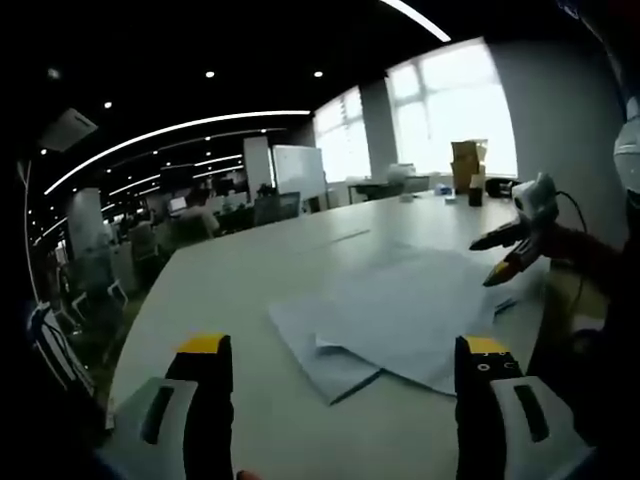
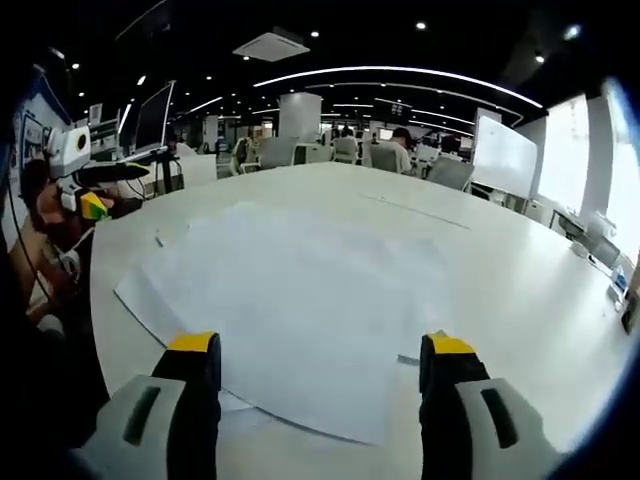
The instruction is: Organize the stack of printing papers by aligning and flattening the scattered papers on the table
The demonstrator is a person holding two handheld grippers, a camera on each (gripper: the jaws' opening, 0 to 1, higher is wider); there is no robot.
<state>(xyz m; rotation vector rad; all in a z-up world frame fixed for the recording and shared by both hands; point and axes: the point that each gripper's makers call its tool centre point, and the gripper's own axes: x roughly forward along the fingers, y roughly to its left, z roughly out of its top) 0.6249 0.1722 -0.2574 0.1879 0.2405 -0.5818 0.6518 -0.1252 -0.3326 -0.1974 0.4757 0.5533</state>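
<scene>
Loose papers (image 2: 300,310) lie fanned on the counter (image 1: 250,270). Left gripper (image 1: 345,352) and right gripper (image 2: 320,350) hover, jaws apart, empty. Pushing unevenly could crumple or slide sheets off the edge.

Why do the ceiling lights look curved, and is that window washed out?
Left gripper view: the fisheye lens bows the ceiling light strips, and the bright window is overexposed. Right gripper view: the strips curve too; the white paper sheets look evenly lit.

Large white surface (image 2: 500,260); scattered white papers (image 2: 300,300) lying flat, overlapped, near its edge; brown box (image 1: 467,163) at far end.
</scene>
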